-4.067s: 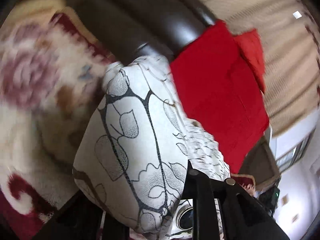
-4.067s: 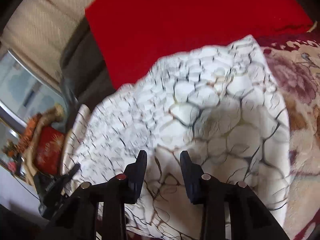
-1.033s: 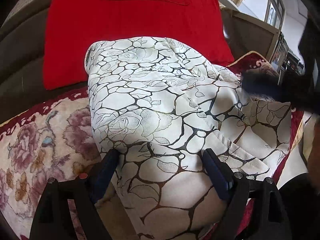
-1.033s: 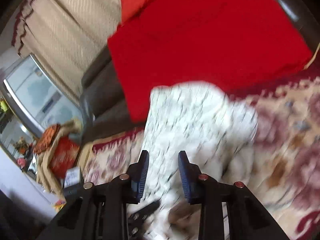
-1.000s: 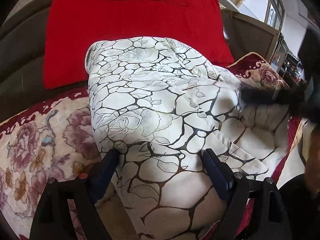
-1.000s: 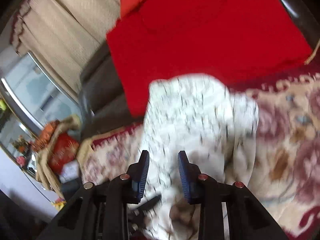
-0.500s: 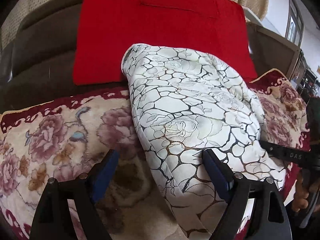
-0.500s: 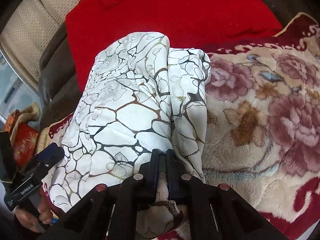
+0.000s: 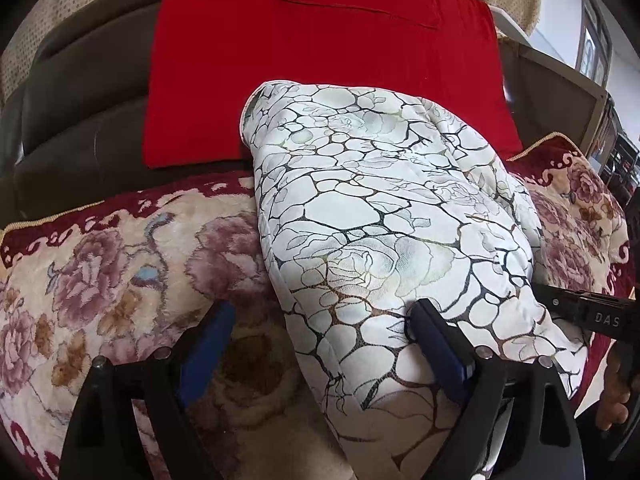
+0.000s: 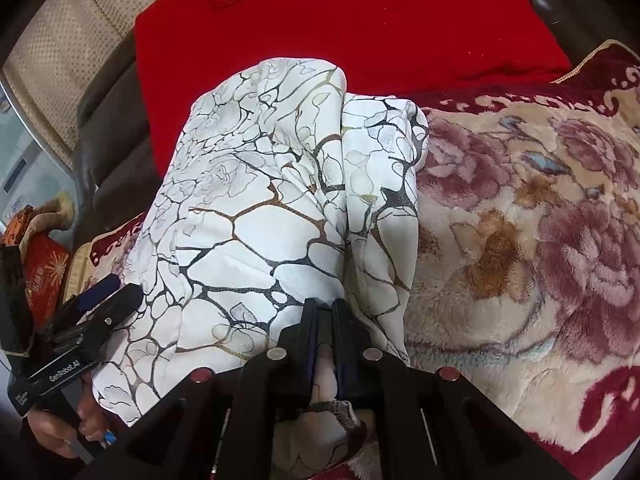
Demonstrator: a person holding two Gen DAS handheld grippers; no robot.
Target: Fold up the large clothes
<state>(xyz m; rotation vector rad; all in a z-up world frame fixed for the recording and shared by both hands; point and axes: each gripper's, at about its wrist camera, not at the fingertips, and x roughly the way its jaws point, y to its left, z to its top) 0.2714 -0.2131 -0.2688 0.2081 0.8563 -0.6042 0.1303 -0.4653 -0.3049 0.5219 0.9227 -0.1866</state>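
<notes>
Left wrist view: our left tongs (image 9: 316, 344) are spread wide and released, one finger over the floral blanket (image 9: 100, 280), the other resting against the near edge of the white patterned garment (image 9: 380, 216); nothing gripped. The garment lies as a thick folded bundle on the blanket-covered sofa seat, its far end up against the red cushion (image 9: 320, 52). The right tongs show at the right edge, at the garment's side. Right wrist view: our right tongs (image 10: 325, 316) are clenched on the near hem of the garment (image 10: 256, 208), a bit of cloth visible between the fingers; the left tongs (image 10: 100, 300) sit at the bundle's left side. Judgement: the fold looks mostly done, we're squaring it up. To do it well, we keep the right grip low and taut, don't yank or the layers slide, and use the left to pin or straighten the loose side flap (image 10: 384, 184) so edges line up.
</notes>
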